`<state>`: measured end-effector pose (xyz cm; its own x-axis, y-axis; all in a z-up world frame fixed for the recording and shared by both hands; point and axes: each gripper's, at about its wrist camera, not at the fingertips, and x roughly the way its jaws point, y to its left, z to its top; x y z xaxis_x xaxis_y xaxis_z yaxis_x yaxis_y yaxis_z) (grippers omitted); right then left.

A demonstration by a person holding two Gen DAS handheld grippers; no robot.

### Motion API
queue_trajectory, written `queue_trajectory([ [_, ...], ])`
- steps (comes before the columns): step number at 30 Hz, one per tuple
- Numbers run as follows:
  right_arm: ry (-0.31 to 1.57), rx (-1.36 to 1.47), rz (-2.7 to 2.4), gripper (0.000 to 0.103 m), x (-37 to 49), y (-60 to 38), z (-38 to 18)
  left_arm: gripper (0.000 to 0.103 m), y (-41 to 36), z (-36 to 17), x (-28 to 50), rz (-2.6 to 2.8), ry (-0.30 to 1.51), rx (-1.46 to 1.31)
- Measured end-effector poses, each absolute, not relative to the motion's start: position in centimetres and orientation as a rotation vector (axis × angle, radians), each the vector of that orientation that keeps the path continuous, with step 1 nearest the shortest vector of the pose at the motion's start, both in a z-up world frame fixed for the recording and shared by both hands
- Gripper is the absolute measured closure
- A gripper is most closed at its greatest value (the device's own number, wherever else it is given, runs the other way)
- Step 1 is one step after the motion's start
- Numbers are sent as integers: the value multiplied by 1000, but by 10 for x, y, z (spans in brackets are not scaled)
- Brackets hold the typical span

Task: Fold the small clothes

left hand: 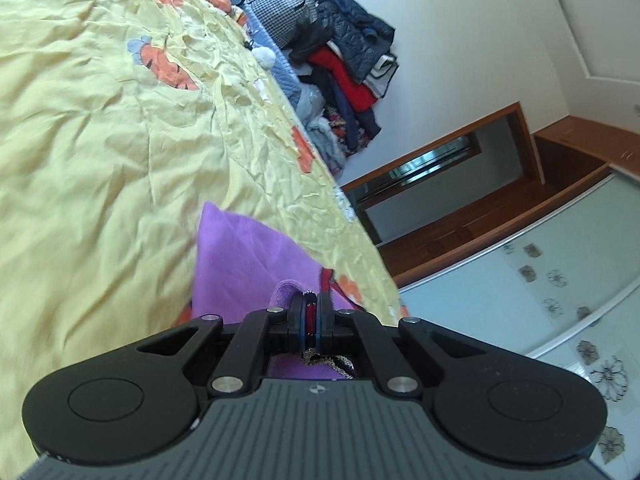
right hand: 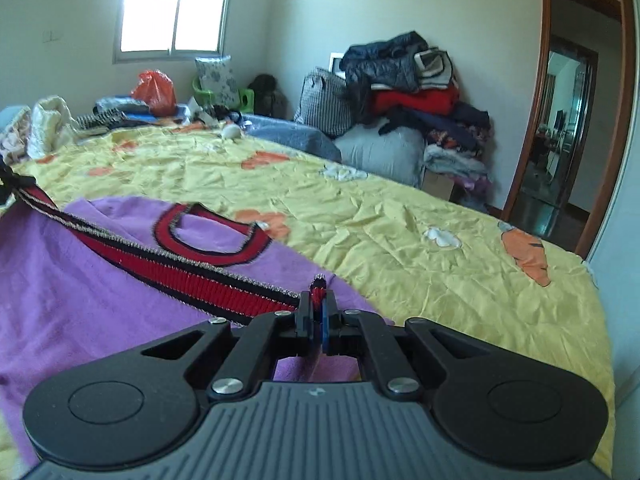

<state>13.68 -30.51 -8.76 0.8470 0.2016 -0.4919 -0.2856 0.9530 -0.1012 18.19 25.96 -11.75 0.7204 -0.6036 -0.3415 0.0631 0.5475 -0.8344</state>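
Observation:
A small purple garment (right hand: 80, 292) with a red-and-black striped hem band (right hand: 180, 276) and a matching neckline (right hand: 208, 236) lies on the yellow bed sheet (right hand: 380, 220). My right gripper (right hand: 318, 300) is shut on one end of the striped band. My left gripper (left hand: 312, 308) is shut on the band's other end, with purple cloth (left hand: 248, 252) hanging below it over the sheet (left hand: 100, 140). The band is stretched taut between the two grippers.
A pile of coats and folded clothes (right hand: 416, 92) stands by the far wall, also seen in the left wrist view (left hand: 344, 60). Loose clothes and an orange bag (right hand: 154, 92) lie at the bed's far end. A doorway (right hand: 560, 120) is at right.

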Motion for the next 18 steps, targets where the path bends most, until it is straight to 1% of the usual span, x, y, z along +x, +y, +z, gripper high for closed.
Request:
queue_trajectory([
  [10,597,-204,244,100,196,-311,-122,99,245,-136,256,-388,809,-788],
  [11,620,-208,253,98,202,-310,-126,99,244,-140,260,-387,826,-779],
  [12,647,-195,262,97,208,-310,-130,97,242,-144,266,-391,860,-770],
  [13,663,-191,257,91,212,-310,-133,96,243,-150,270,-368,892,-763],
  [14,656,-192,237,75,213,-310,-133,92,245,-153,272,-369,896,-777],
  [15,651,-175,220,63,212,-312,-130,88,248,-153,273,-373,902,-783],
  [16,655,-142,220,31,211,-316,-125,87,252,-150,273,-360,911,-785],
  [17,649,-116,221,13,205,-320,-120,85,257,-143,269,-345,905,-780],
  [18,626,-99,216,13,195,-324,-112,67,263,-132,261,-333,876,-762],
])
